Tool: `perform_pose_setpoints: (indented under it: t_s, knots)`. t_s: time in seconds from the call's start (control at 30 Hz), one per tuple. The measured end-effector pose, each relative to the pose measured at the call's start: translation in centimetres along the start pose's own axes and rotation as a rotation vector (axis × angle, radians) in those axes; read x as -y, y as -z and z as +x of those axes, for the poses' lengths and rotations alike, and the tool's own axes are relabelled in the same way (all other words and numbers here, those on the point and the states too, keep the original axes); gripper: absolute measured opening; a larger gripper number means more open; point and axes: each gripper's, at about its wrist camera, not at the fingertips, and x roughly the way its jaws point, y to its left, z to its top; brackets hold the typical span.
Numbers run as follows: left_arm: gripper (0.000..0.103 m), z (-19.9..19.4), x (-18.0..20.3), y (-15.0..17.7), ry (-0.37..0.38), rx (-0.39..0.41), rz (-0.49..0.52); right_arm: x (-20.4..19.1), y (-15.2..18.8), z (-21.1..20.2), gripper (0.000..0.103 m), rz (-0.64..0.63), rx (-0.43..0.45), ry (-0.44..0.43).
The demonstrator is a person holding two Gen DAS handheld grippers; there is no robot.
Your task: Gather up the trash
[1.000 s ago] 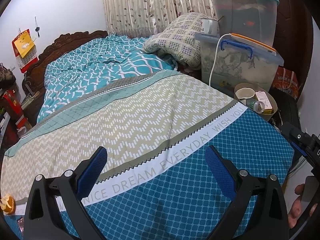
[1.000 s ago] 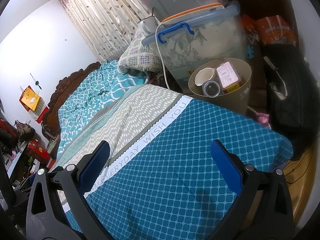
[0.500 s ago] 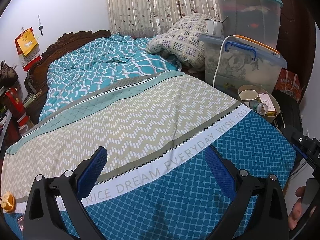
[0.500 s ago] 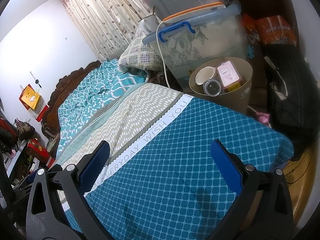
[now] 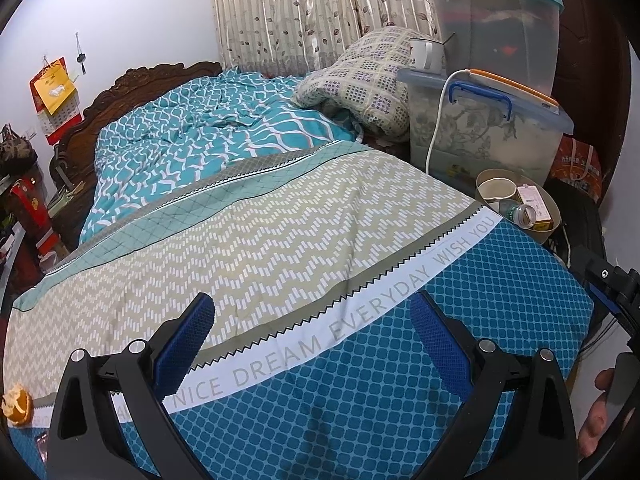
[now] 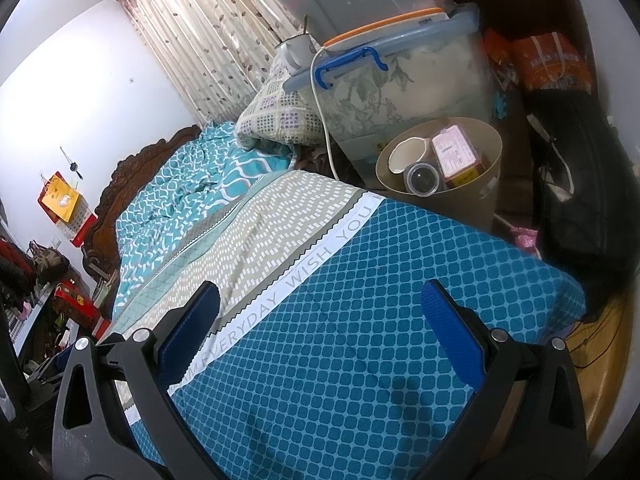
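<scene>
A tan trash bin [image 6: 486, 196] stands on the floor at the far right corner of the bed; it also shows in the left wrist view [image 5: 554, 212]. It holds a paper cup [image 6: 404, 154], a clear plastic bottle [image 6: 420, 178] and a pink-labelled box [image 6: 454, 148]. An orange peel [image 5: 16, 404] lies on the bed cover at the far left edge of the left wrist view. My left gripper [image 5: 312, 340] is open and empty above the bed cover. My right gripper [image 6: 320, 326] is open and empty above the blue part of the cover, short of the bin.
The bed [image 5: 260, 220] fills both views, with a rolled quilt [image 5: 360, 80] by the curtain. Stacked plastic storage boxes [image 5: 488, 120] with a mug and a white cable stand behind the bin. A black bag [image 6: 580, 184] and orange bags sit right of it.
The left wrist view has shifted slightly, so the bed, boxes and bin sit a little farther off and to the right. The right gripper has barely moved. Both stay open.
</scene>
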Motion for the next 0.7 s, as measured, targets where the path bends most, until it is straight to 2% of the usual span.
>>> perform_pose_setpoints:
  t_s: [0.7]
  knots:
    - [0.094,-0.35,-0.37,0.03,-0.012,0.010,-0.003,-0.24,0.15,0.34,0.099,-0.006,-0.011,-0.003]
